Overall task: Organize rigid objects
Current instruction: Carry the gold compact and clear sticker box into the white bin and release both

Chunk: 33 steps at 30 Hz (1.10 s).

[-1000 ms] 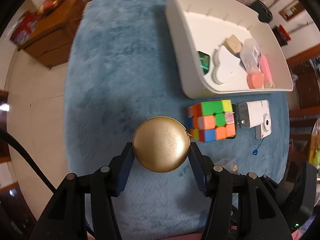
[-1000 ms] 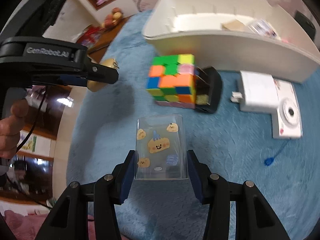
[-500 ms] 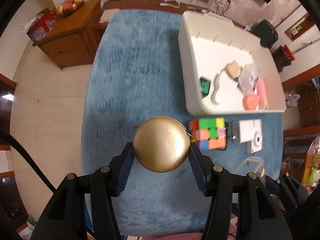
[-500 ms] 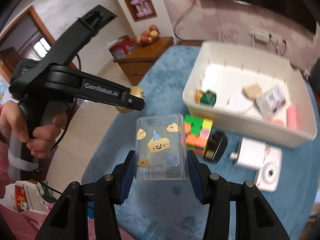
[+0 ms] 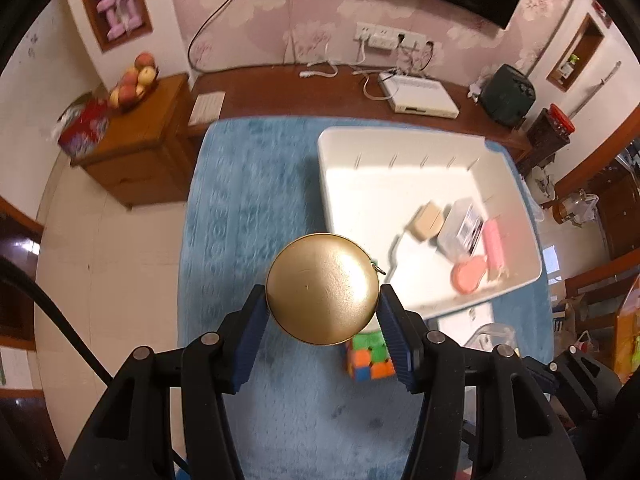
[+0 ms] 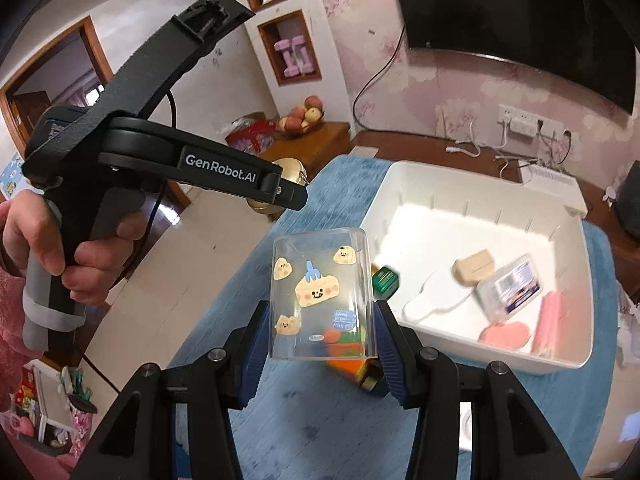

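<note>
My left gripper (image 5: 322, 312) is shut on a round gold tin (image 5: 322, 288) and holds it high above the blue mat, near the front left corner of the white bin (image 5: 516, 216). My right gripper (image 6: 320, 332) is shut on a clear plastic box with cartoon stickers (image 6: 320, 296), also held high in front of the bin (image 6: 404, 184). The left gripper (image 6: 240, 184) with the gold tin (image 6: 290, 172) shows at the left of the right wrist view. A colourful puzzle cube (image 5: 370, 356) lies on the mat below.
The bin holds a tan block (image 6: 474, 266), a clear card case (image 6: 510, 288), pink items (image 6: 546, 326), a white piece (image 6: 432, 304) and a green block (image 6: 386, 278). A wooden cabinet with fruit (image 5: 132, 80) stands left. A blue mat (image 5: 248, 184) covers the table.
Both grippers have risen high above the mat with their objects, so the bin and cube look smaller and lower. Both grips are unchanged.
</note>
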### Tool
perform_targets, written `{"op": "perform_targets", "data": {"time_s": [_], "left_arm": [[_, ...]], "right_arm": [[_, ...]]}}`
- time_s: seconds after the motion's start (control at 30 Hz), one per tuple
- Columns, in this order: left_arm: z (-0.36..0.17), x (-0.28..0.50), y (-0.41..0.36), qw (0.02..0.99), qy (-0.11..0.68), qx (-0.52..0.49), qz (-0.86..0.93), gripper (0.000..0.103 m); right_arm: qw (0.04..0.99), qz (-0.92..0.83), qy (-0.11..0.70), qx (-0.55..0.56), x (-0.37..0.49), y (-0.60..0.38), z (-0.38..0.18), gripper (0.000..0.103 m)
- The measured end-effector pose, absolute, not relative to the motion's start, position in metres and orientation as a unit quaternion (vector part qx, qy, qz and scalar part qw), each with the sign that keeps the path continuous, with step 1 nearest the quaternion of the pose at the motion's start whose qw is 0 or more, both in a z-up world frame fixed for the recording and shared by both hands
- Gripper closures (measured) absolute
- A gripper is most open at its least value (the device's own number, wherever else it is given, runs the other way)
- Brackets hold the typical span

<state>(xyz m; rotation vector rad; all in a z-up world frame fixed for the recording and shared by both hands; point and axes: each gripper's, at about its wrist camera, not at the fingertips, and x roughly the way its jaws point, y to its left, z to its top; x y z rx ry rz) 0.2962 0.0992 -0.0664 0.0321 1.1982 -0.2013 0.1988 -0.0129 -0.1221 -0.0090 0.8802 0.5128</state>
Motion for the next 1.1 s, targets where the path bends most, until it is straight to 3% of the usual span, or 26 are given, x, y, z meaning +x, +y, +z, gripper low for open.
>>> {"op": "perform_targets", "data": {"time_s": [0.5, 0.97, 1.1], "left_arm": [[-0.061, 0.341, 0.063, 0.852, 0.505, -0.024, -0.134, 0.044], [-0.103, 0.369, 0.052, 0.845, 0.513, -0.074, -0.132, 0.044], [-0.107, 0.372, 0.054, 0.840, 0.520, -0.087, -0.126, 0.037]], "right_arm": [[0.900, 0.211, 0.380, 0.040, 0.245, -0.056, -0.130, 0.053], [0.882, 0.191, 0.426, 0.068, 0.284, -0.073, -0.168, 0.053], [0.881, 0.188, 0.428, 0.070, 0.284, -0.075, -0.169, 0.049]]}}
